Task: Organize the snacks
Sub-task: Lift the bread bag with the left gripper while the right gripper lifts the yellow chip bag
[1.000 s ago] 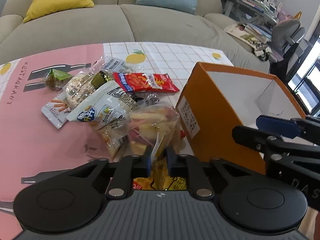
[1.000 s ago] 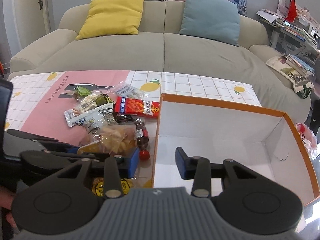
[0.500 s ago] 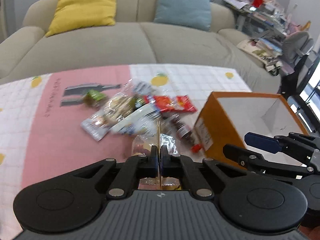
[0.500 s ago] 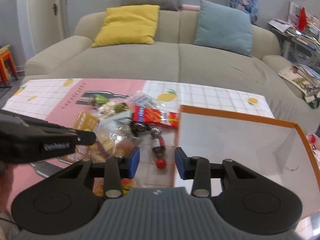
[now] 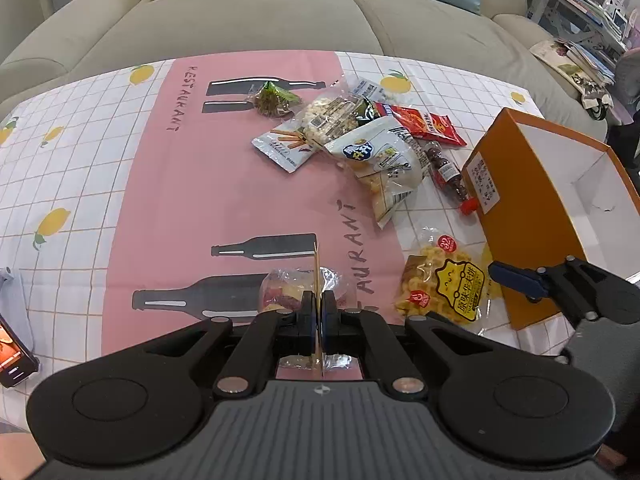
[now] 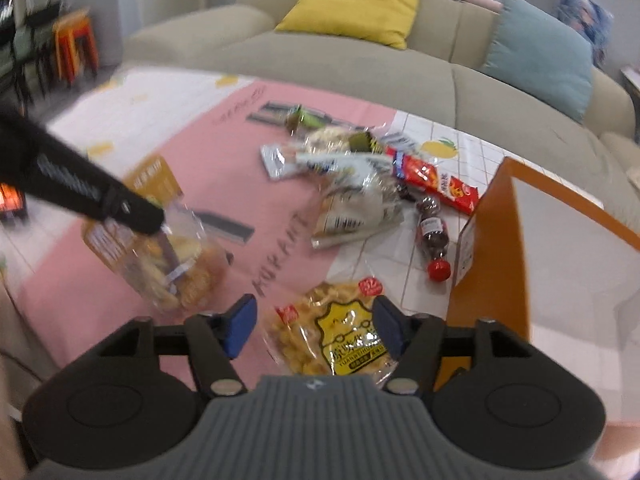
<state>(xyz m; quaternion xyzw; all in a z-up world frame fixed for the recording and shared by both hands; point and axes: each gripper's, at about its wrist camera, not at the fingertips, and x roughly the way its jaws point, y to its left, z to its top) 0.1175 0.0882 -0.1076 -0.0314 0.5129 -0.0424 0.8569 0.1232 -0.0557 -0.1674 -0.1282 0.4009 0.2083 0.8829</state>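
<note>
My left gripper is shut on the top edge of a clear snack bag with an orange header card and holds it over the pink cloth. The same bag hangs from the left gripper in the right wrist view. My right gripper is open, its blue pads on either side of a yellow cracker bag lying beside the orange box. That cracker bag and the box also show in the left wrist view. A pile of snack packets lies mid-table.
A small dark bottle with a red cap lies against the box. A phone sits at the table's left edge. A beige sofa with yellow and blue cushions stands behind the table.
My left gripper has lifted the clear bag out of the pile and carried it left and back. My right gripper has swung left off the box and opened wider over the yellow cracker bag.
</note>
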